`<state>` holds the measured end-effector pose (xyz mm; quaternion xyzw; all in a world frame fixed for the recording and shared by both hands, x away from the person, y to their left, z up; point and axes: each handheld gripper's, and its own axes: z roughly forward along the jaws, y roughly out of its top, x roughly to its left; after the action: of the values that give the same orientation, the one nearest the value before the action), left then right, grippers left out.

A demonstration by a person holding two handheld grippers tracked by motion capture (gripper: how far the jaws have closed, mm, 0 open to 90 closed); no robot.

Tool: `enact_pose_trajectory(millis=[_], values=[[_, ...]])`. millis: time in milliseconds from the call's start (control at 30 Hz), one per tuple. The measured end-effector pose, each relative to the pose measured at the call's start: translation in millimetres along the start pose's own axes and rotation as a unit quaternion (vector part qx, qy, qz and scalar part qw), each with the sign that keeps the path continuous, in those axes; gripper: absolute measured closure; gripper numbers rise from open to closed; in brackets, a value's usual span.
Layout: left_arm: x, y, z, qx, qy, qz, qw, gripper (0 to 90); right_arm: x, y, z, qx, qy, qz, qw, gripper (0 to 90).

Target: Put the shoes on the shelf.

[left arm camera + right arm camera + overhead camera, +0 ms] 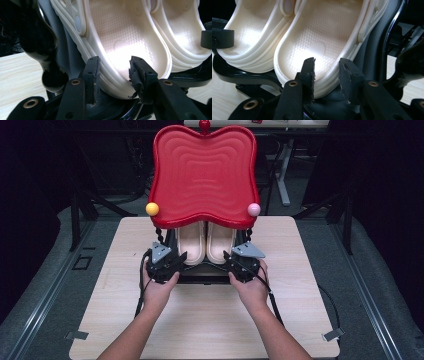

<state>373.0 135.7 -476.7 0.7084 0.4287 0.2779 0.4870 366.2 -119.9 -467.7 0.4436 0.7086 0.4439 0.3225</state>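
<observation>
Your two hands sit side by side on the desk point(115, 320), each holding a gripper. In front of you stands a black rack point(202, 276) with a big red wavy top point(202, 172). A yellow ball point(152, 209) sits at one corner of the red top and a pink ball point(254, 209) at the other. Under the red top, two cream shoes lie side by side on the rack, heels toward you.

Your left gripper point(179, 258) points at the left shoe point(191, 245). In the left gripper view, the heel rim of that shoe point(117, 47) sits between the two jaws. One jaw is outside the shoe and one is inside. The outer pad looks to be against the shoe wall, but you cannot tell if the jaws are squeezing it.

Your right gripper point(229, 258) points at the right shoe point(220, 244). In the right gripper view, the heel rim of that shoe point(322, 37) sits between its jaws too. Here also you cannot tell if the pads press on the rim.

The two shoes touch each other along their sides.
</observation>
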Motion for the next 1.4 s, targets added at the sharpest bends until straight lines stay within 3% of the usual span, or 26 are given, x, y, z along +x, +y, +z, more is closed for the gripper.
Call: enact_pose_trajectory(millis=[467, 700, 1000, 1233, 1400], values=[[-1.7, 0.0, -2.1, 0.001, -0.005, 0.001, 1.0, 55.7, 2.1, 0.3, -3.4, -0.005, 0.008, 0.001, 1.0, 63.0], [-4.5, 0.4, -9.9, -0.005, -0.012, 0.007, 0.9999, 53.5, 5.8, 1.4, -11.5, -0.008, 0.013, -0.014, 0.9998, 61.8], [-2.7, -0.4, -29.0, -0.013, -0.02, 0.017, 0.9996, 51.7, 0.8, 0.5, -32.8, -0.009, 0.013, -0.033, 0.9993, 59.5], [2.5, -9.9, -45.8, -0.011, -0.022, 0.019, 0.9995, 50.6, -1.9, -5.4, -51.8, -0.012, 0.016, -0.049, 0.9986, 58.7], [6.7, -19.5, -55.9, -0.006, -0.022, 0.019, 0.9996, 49.6, -6.2, -13.3, -65.4, -0.011, 0.004, -0.065, 0.9978, 58.1]])
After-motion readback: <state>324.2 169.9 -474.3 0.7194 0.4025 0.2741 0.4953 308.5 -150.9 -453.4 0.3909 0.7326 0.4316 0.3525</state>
